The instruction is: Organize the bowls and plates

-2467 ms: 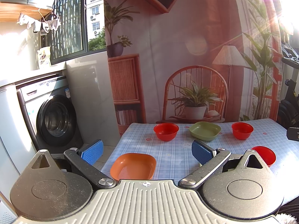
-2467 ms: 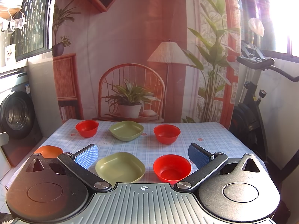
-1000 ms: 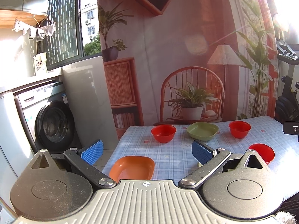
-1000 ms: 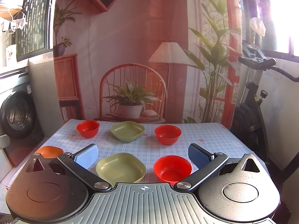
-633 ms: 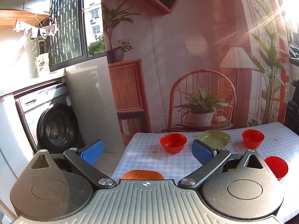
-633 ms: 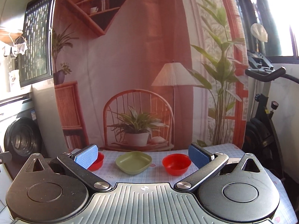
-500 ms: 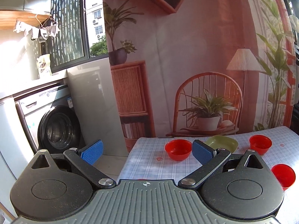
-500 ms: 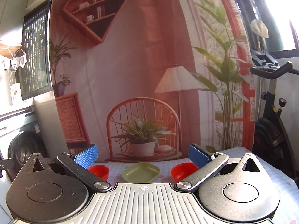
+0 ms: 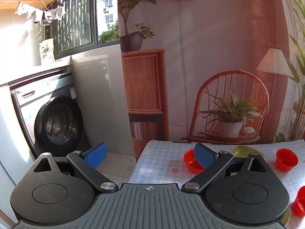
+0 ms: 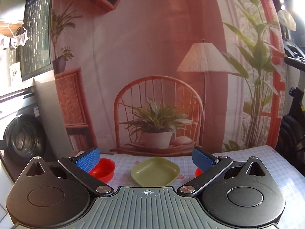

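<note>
The table with blue checked cloth (image 10: 266, 164) carries an olive-green square plastic plate (image 10: 155, 170) between two red round plastic bowls (image 10: 103, 168) — likely awaiting sorting. Right gripper (image 10: 146, 159) and left gripper (image 9: 150, 155) are both wide apart, empty.

Left gripper (image 9: 150, 157) is spread wide and empty, level above the table's (image 9: 162, 164) left edge. Right gripper (image 10: 145, 160) likewise gapes, empty, facing the table's far side.
</note>
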Demonstrator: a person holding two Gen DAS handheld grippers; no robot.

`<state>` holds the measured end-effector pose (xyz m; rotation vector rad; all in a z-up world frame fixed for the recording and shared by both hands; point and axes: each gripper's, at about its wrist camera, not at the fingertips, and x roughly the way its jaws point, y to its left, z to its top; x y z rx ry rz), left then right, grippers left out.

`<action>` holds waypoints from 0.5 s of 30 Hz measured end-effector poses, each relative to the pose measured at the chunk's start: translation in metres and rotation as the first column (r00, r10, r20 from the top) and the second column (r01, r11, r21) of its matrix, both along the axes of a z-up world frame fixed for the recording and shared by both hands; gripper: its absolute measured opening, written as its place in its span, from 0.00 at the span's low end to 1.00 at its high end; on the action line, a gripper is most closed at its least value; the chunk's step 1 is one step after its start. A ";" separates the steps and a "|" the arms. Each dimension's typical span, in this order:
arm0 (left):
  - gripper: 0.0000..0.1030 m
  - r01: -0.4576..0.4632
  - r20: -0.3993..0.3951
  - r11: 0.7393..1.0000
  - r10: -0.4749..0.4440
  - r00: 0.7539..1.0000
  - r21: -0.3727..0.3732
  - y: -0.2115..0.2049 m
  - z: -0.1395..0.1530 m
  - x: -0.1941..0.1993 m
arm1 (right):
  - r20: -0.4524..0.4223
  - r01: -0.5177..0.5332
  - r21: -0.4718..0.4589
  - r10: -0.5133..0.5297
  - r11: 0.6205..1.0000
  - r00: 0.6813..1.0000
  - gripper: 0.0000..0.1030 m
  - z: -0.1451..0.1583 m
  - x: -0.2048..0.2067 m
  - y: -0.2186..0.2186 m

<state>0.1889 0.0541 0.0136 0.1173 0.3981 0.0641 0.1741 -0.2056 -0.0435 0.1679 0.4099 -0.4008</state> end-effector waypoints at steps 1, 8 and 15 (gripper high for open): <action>0.90 -0.015 -0.012 1.000 0.015 1.000 0.000 0.005 -0.004 0.004 | -0.016 -0.043 0.010 0.043 0.999 0.999 1.00 -0.006 0.012 0.005; 0.85 -0.064 -0.162 0.997 0.055 0.985 -0.050 0.052 -0.042 0.025 | -0.091 -0.228 0.036 0.231 0.973 0.969 0.99 -0.046 0.072 0.053; 0.82 -0.096 -0.296 0.993 0.073 0.952 -0.062 0.086 -0.083 0.031 | -0.170 -0.383 0.139 0.403 0.913 0.899 0.82 -0.086 0.115 0.098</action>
